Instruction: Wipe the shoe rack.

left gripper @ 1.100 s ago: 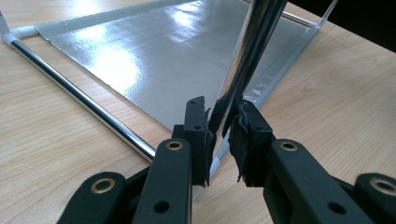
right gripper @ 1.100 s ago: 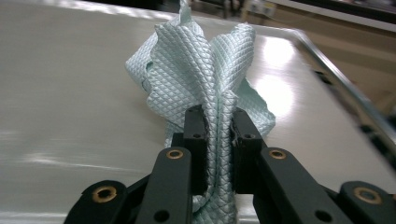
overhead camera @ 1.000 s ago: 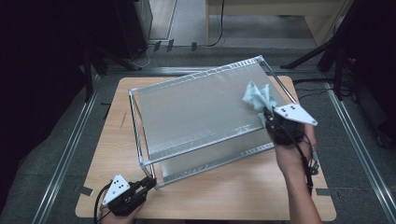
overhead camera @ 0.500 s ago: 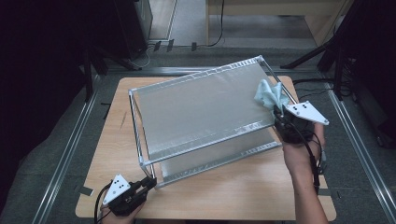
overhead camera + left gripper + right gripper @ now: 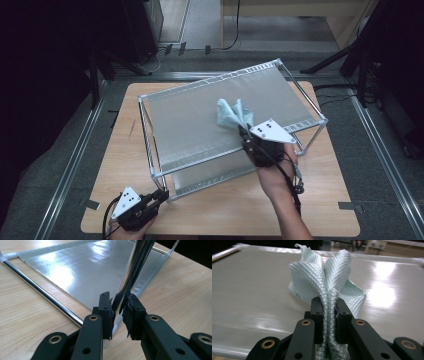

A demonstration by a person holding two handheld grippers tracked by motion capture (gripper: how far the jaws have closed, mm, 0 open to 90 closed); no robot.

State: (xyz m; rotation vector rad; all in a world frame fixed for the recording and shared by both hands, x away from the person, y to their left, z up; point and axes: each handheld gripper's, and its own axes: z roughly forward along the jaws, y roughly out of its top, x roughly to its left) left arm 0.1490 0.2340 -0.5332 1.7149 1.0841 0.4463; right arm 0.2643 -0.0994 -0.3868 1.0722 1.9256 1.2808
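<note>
A two-tier metal rack [image 5: 150,130] with grey shelf panels stands on the wooden table [image 5: 225,215]. My right gripper [image 5: 246,131] is shut on a pale green quilted cloth [image 5: 231,114] [image 5: 324,280], which rests bunched on the top shelf [image 5: 252,290] near its front middle. My left gripper [image 5: 161,196] [image 5: 117,312] sits at the rack's near left corner, shut on the chrome corner post [image 5: 136,265] just above the lower shelf [image 5: 87,267].
The table's front strip and its left side are bare wood. Dark floor, metal rails [image 5: 70,165] and cables surround the table. A person's right forearm [image 5: 282,205] reaches in from the bottom edge.
My right gripper has slid the cloth leftward across the top shelf, from the right end toward the middle. The left gripper has stayed on the corner post.
</note>
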